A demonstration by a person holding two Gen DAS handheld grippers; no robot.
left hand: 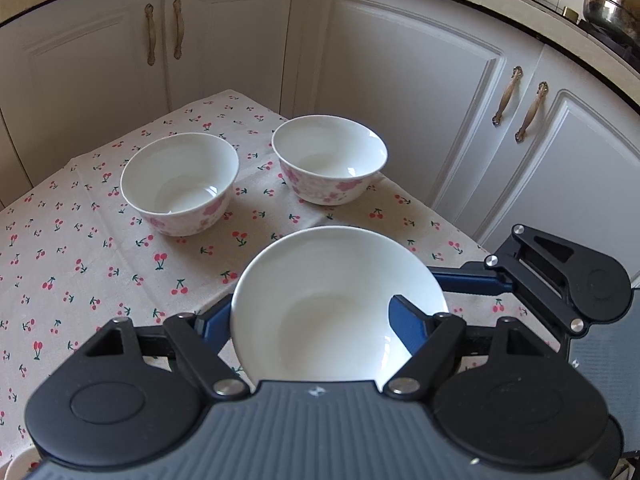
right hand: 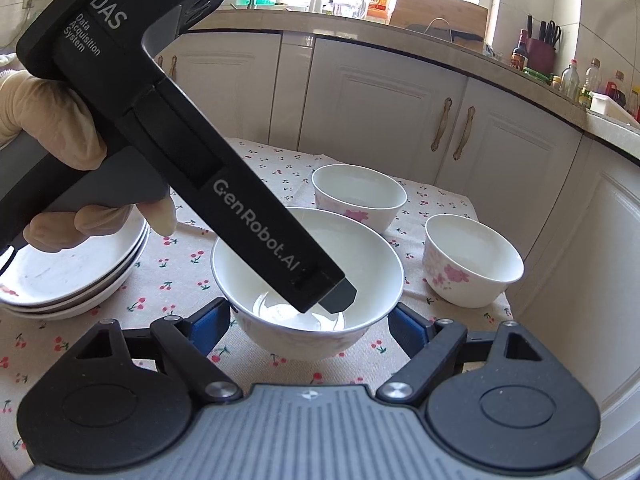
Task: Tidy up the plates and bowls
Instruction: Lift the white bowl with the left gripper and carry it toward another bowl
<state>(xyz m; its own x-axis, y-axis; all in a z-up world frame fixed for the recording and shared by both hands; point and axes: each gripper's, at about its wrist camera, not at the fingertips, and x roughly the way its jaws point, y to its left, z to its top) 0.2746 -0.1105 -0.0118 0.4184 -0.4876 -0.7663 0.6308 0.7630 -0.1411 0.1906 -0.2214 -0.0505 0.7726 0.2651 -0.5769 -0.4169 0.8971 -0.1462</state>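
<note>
A white bowl [left hand: 320,320] [right hand: 248,264] is just over the cherry-print tablecloth [left hand: 80,264], with both grippers on it. My left gripper [left hand: 308,304] has its left finger outside the bowl's left wall and its right finger inside the bowl, jaws narrow. In the right wrist view that gripper [right hand: 338,298] reaches down into the bowl, held by a gloved hand [right hand: 52,120]. My right gripper [right hand: 309,312] clasps the bowl's outer walls, one blue finger [left hand: 468,285] on each side. Two pink-flowered bowls [left hand: 180,176] [left hand: 328,152] stand beyond, apart from each other.
A stack of white plates [right hand: 60,276] sits on the cloth at the left. The flowered bowls [right hand: 356,192] [right hand: 472,256] stand near the table's far and right edges. White cabinet doors [left hand: 400,80] close in behind the table. A steel pot [left hand: 612,4] is on the counter.
</note>
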